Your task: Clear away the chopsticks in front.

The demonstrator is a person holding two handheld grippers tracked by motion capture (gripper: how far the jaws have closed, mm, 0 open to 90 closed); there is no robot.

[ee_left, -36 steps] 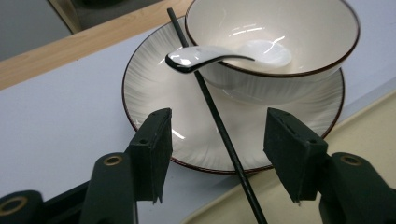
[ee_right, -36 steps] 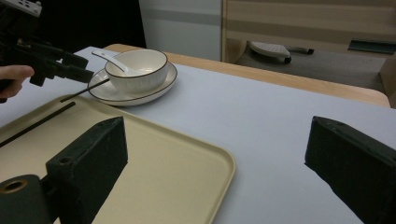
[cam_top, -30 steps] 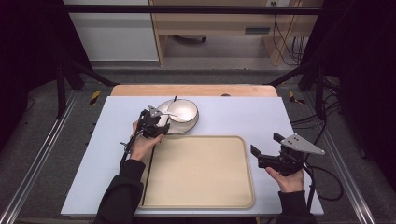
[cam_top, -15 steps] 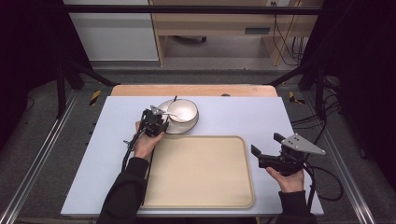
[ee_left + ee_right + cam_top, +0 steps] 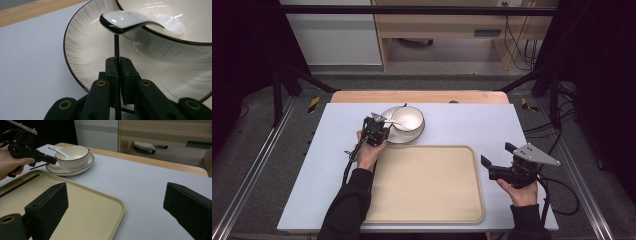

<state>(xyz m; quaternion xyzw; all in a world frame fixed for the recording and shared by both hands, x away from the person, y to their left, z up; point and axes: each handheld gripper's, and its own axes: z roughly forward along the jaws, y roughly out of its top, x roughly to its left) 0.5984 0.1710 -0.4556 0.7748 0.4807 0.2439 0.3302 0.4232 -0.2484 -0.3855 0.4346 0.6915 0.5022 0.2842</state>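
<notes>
Nearest us, the right hand-held gripper (image 5: 497, 154) hangs released over the counter (image 5: 512, 125), beside the tray (image 5: 427, 180) where one chopstick (image 5: 20, 183) already lies. Farther off, the left hand-held gripper (image 5: 119, 61) has just been closing and now clenches the second chopstick (image 5: 116, 47) over the plate (image 5: 82, 57); we reckon we're halfway, with its trip to the tray left.

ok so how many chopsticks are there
2. One chopstick is between the left fingers, which have just been closing on it, over the plate. The other chopstick lies on the tray. More may be hidden under the sleeve.
</notes>
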